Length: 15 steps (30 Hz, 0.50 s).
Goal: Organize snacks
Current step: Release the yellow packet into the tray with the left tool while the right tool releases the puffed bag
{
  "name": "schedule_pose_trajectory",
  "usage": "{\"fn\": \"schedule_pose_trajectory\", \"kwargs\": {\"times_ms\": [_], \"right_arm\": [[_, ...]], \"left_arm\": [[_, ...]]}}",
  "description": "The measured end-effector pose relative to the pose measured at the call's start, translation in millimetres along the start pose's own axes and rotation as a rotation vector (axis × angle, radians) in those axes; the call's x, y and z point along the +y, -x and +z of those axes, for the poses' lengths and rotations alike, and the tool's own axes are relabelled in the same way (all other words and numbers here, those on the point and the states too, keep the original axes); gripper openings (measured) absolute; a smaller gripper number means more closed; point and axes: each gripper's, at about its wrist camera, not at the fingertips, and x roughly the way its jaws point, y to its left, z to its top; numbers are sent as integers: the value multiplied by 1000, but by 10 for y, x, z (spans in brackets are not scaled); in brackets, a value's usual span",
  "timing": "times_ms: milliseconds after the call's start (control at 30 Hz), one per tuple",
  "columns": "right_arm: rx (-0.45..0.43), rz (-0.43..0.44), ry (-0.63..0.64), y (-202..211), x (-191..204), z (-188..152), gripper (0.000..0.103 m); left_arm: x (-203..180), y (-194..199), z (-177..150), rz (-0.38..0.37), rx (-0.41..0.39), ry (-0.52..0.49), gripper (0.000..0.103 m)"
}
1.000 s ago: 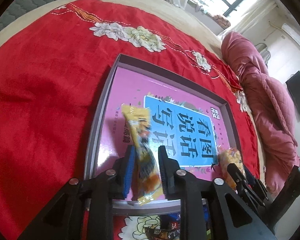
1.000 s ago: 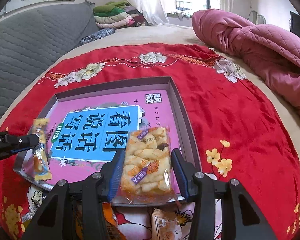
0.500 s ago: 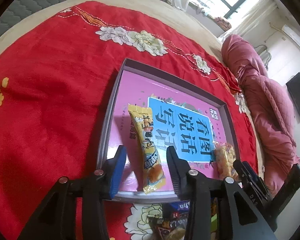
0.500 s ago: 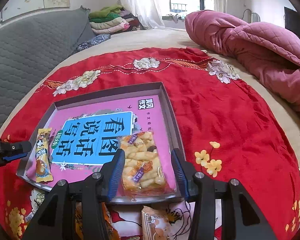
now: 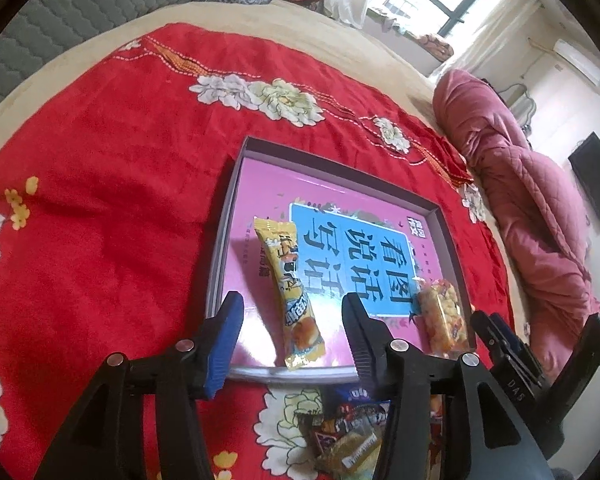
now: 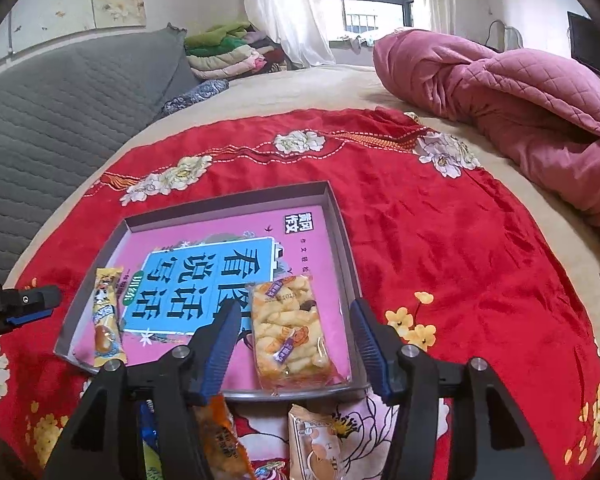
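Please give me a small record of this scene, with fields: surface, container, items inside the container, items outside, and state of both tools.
surface: red floral cloth on a bed
container: shallow box with pink printed bottom
inside: yellow snack bar at one side, clear pack of puffed snacks at the other
outside: more wrapped snacks on the cloth, before the box
left tool: opening, not touching the bar
right tool: opening, not touching the pack

The shallow grey-walled cardboard tray [image 6: 342, 224] has a pink floor with a blue panel of black characters. In it lie a long yellow snack packet [image 5: 290, 292] printed with a cartoon figure and a clear bag of pale orange puffed sticks [image 6: 288, 330] bearing purple labels. Beneath spreads a red satin bedspread [image 6: 440, 232] — white peonies, small yellow blossoms — beside a quilted rose-pink duvet [image 6: 512, 92].
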Motion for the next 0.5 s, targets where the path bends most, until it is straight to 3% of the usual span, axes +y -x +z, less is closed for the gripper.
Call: {"fn": "schedule_pose_trajectory", "kwargs": {"times_ms": [500], "right_arm": [[-47,34,12,485,0,-50,68]], "left_arm": [[-86,366,-218,19,-11,-55,54]]}}
